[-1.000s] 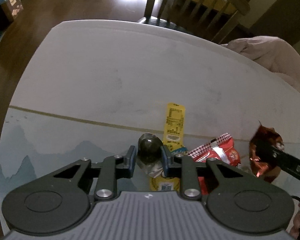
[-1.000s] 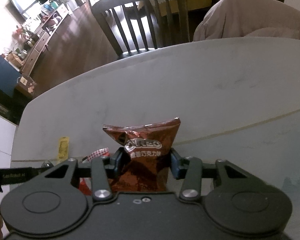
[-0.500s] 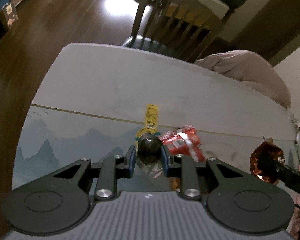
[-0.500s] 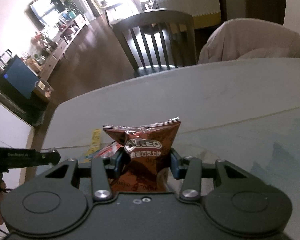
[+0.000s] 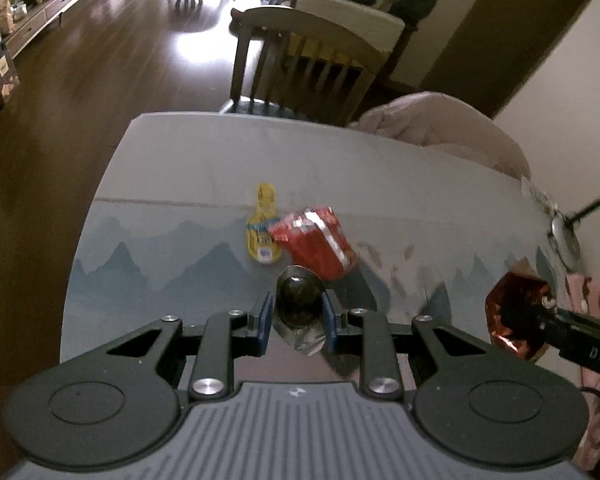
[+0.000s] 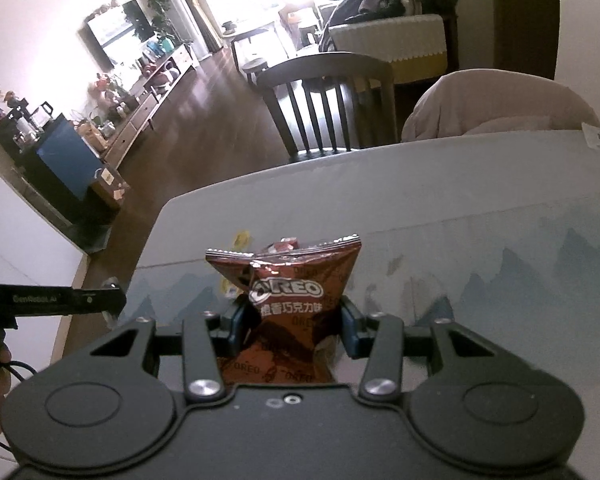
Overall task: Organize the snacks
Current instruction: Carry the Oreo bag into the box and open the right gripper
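Your left gripper is closed down on a small dark round snack in a clear wrapper, its blue pads pressing both sides, and you hold it above the near part of the table. Your right gripper is clamped on a brown Oreo packet, which stands upright between the pads with its crimped top edge pointing away from you. In the left view that same packet shows at the far right, raised off the table. Two snacks lie on the table beyond your left gripper: a yellow packet and, just to its right and overlapping its edge, a red packet. A wooden chair stands at the far side of the table.
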Tool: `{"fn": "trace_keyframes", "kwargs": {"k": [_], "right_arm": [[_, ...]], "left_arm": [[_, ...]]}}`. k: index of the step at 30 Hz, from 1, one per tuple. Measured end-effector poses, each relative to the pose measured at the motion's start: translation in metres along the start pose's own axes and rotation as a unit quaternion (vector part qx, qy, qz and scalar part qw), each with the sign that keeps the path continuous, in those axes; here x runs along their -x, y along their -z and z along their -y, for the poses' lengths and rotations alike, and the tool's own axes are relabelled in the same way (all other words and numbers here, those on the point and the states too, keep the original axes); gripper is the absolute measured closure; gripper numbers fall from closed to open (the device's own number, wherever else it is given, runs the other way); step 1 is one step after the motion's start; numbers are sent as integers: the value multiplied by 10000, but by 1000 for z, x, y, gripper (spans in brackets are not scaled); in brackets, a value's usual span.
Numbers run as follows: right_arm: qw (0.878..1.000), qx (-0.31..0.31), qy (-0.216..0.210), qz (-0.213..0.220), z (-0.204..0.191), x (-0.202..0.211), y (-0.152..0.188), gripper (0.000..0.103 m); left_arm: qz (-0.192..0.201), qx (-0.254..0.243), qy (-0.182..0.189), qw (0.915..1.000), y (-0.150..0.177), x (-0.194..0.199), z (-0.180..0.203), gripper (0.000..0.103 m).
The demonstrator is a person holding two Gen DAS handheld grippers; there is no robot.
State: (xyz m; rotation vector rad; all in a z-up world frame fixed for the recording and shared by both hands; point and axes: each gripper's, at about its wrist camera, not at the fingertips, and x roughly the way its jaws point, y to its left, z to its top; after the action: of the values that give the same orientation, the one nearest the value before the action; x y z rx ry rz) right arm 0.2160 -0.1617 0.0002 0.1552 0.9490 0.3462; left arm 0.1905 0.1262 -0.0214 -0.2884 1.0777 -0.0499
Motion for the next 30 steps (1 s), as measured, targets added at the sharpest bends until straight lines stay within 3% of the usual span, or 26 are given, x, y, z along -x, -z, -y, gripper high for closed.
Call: {"fn": "trace_keyframes", "kwargs": {"k": [7, 15, 30], "right_arm": [[9999, 89, -70, -47, -11, 19, 30, 58], [9994, 184, -79, -299, -27, 20, 65, 58], [9950, 371, 113, -923, -43, -28, 126, 58]], "left_arm": [[-181, -268, 0, 9995, 50, 23, 7, 78], [-409, -431, 48, 9982, 94, 23, 4, 78], [-1099, -523, -126, 9925, 150, -32, 6, 78]]}}
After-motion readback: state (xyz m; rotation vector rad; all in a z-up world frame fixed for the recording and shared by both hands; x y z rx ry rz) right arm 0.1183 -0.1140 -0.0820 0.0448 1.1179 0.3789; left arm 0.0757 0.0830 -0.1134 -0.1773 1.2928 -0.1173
